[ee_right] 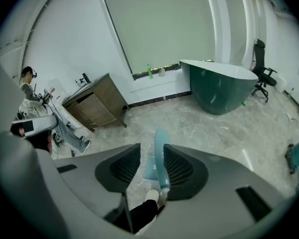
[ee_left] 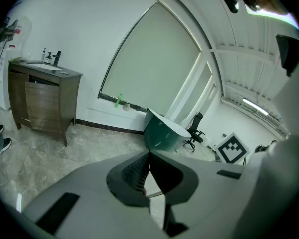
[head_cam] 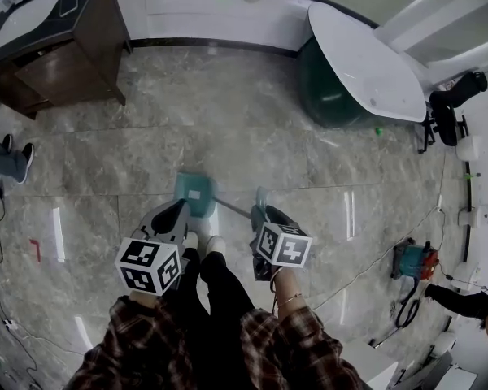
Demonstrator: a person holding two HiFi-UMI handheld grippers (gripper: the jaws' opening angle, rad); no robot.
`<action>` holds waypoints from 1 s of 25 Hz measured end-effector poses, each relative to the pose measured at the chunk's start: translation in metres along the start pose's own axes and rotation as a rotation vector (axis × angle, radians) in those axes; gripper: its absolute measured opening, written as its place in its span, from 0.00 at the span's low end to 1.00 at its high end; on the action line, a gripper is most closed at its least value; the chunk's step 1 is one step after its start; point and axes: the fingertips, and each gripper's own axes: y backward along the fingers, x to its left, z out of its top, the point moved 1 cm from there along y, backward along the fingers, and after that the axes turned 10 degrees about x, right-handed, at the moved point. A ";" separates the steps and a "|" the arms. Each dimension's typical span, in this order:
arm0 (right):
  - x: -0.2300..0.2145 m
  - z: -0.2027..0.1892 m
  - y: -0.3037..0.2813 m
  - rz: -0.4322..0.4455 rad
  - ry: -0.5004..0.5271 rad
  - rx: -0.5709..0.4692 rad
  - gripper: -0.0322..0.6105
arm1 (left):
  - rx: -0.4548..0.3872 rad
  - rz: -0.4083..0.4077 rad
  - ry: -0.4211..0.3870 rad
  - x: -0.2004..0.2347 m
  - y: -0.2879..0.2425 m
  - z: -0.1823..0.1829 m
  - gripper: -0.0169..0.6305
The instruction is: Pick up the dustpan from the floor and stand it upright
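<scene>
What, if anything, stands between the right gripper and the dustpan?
Nothing visible does. The dustpan lies on the floor, and its handle sits between the fingers of the right gripper, close against one of them, with a gap left to the other.

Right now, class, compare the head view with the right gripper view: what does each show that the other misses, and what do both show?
Only the head view shows the person's plaid sleeves and a red mark on the floor. Only the right gripper view shows the right gripper with its jaws apart, the dustpan handle standing between them against one jaw, and the window blind. Both show the dustpan, the green bathtub and the wooden cabinet.
</scene>
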 end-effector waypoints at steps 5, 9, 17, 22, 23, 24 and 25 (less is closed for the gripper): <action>0.023 0.023 0.042 0.187 -0.062 -0.082 0.26 | -0.016 -0.034 -0.048 -0.037 0.010 0.015 0.04; 0.049 0.051 0.097 0.343 0.013 -0.165 0.26 | -0.055 -0.057 -0.096 -0.069 0.025 0.044 0.04; 0.080 0.104 0.218 0.480 0.195 -0.403 0.26 | -0.170 -0.114 -0.248 -0.140 0.056 0.117 0.04; 0.092 0.104 0.269 0.510 0.267 -0.483 0.12 | -0.235 -0.161 -0.306 -0.180 0.076 0.139 0.04; 0.092 0.103 0.276 0.509 0.272 -0.497 0.10 | -0.244 -0.166 -0.313 -0.187 0.079 0.140 0.04; 0.092 0.102 0.281 0.508 0.274 -0.509 0.08 | -0.252 -0.171 -0.318 -0.193 0.082 0.141 0.04; 0.091 0.102 0.287 0.508 0.275 -0.521 0.07 | -0.261 -0.176 -0.320 -0.199 0.084 0.140 0.04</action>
